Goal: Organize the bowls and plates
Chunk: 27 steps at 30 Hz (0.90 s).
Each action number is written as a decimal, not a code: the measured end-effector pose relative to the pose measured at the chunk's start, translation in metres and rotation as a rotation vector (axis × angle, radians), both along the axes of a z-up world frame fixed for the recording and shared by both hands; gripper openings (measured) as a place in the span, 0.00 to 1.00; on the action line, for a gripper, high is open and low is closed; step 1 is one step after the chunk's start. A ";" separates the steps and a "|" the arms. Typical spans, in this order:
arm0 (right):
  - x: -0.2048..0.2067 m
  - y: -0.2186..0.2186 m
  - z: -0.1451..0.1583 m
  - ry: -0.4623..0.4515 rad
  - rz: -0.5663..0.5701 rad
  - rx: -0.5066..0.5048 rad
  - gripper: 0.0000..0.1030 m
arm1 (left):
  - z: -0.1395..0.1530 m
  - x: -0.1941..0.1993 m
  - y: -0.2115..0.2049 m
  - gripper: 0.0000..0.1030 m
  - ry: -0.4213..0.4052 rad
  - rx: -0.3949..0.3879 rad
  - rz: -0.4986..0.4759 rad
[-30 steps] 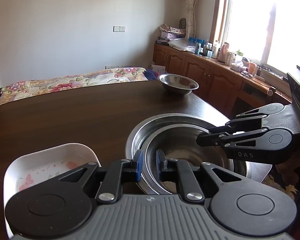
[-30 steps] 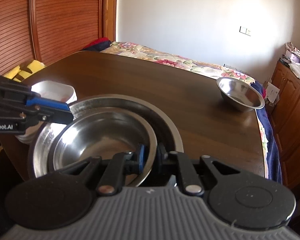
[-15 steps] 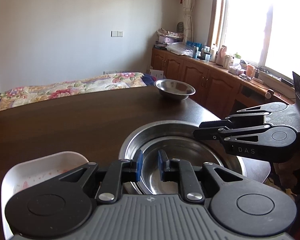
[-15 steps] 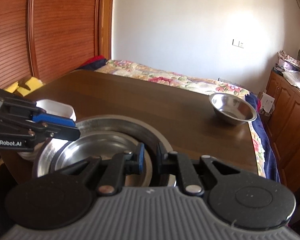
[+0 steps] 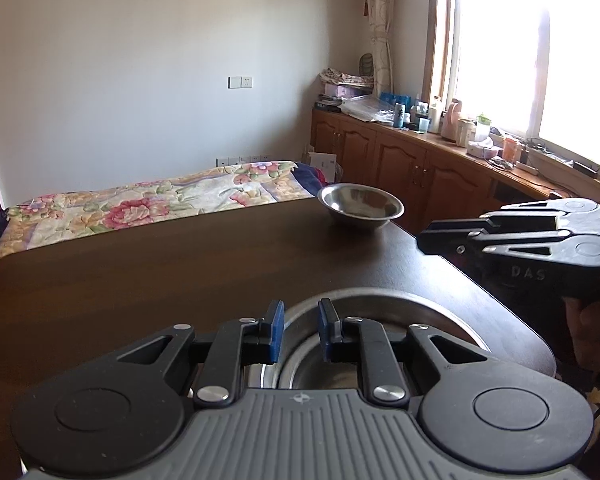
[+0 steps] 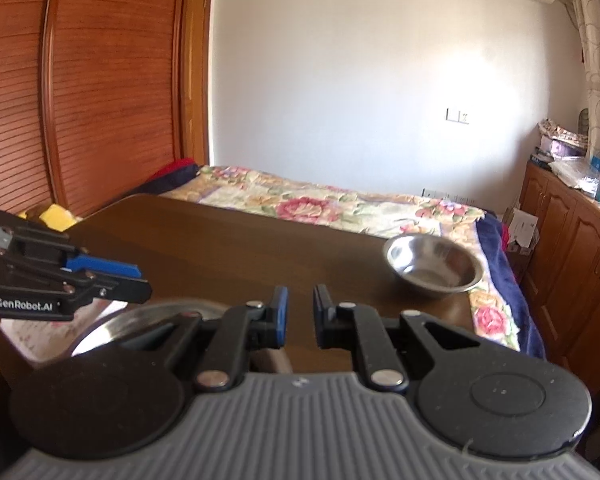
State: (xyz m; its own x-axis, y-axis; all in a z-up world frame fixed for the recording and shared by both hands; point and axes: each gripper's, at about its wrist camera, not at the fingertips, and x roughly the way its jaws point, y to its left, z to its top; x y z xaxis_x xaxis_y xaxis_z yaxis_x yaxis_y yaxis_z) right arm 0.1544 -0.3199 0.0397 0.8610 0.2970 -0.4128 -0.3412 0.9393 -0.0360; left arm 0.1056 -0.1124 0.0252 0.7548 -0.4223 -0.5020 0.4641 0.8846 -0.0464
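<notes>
Tongs [image 5: 300,320] higher above nested steel bowls [image 5: 380,300]

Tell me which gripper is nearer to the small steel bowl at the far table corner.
Right. The right gripper is somewhat nearer the small steel bowl; the left gripper hangs over the nested steel bowls, farther back.

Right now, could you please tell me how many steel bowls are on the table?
3: a large bowl at the near edge, a smaller bowl nested inside it, and a lone bowl at the far right corner.
</notes>
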 end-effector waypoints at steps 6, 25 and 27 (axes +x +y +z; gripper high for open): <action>0.014 -0.017 0.006 -0.023 -0.026 0.005 0.14 | 0.004 0.017 -0.008 0.21 0.000 0.016 0.008; 0.075 -0.063 -0.010 -0.005 -0.151 0.014 0.14 | 0.022 0.090 -0.051 0.25 0.012 0.042 -0.026; 0.078 -0.067 -0.012 -0.002 -0.160 0.010 0.14 | 0.024 0.097 -0.056 0.29 0.011 0.048 -0.029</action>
